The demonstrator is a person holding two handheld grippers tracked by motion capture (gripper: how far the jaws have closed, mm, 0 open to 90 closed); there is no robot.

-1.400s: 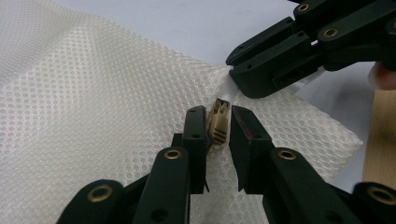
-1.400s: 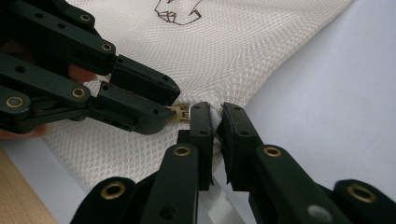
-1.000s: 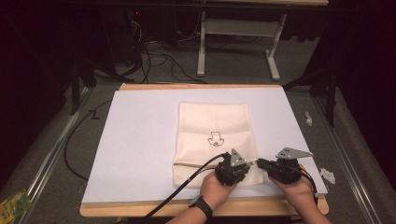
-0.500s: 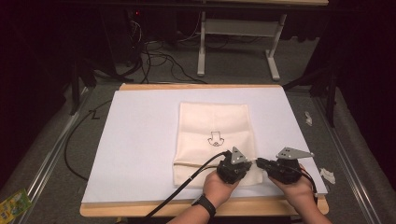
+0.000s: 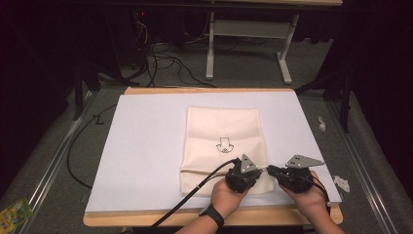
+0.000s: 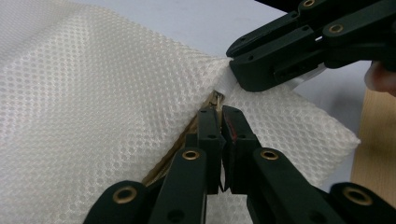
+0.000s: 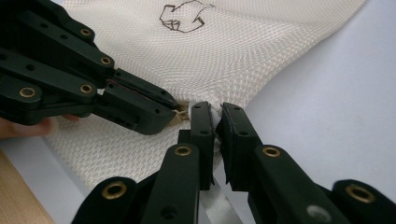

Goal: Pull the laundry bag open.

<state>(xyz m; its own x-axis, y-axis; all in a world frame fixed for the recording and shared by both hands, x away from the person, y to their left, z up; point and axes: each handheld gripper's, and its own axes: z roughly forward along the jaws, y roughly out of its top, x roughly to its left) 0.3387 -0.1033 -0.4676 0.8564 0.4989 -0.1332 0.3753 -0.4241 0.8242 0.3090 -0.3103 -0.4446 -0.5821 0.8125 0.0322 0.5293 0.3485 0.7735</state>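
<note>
Dark room; I see a white desk (image 5: 146,146) with a wooden rim. High view: the mesh bag (image 5: 221,129) lies mid-desk, reaching toward the near edge. My left gripper (image 5: 242,176) and right gripper (image 5: 271,170) meet at the bag's near right corner.

Left gripper view: the left gripper (image 6: 219,111) has its jaws closed on the zipper pull (image 6: 216,99).

Right gripper view: the right gripper (image 7: 215,112) is clamped on the bag's edge beside a white tab (image 7: 215,205).

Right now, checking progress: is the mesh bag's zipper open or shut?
Cannot tell: both tools pinch the zipper's end on the mesh bag, hiding it.
</note>
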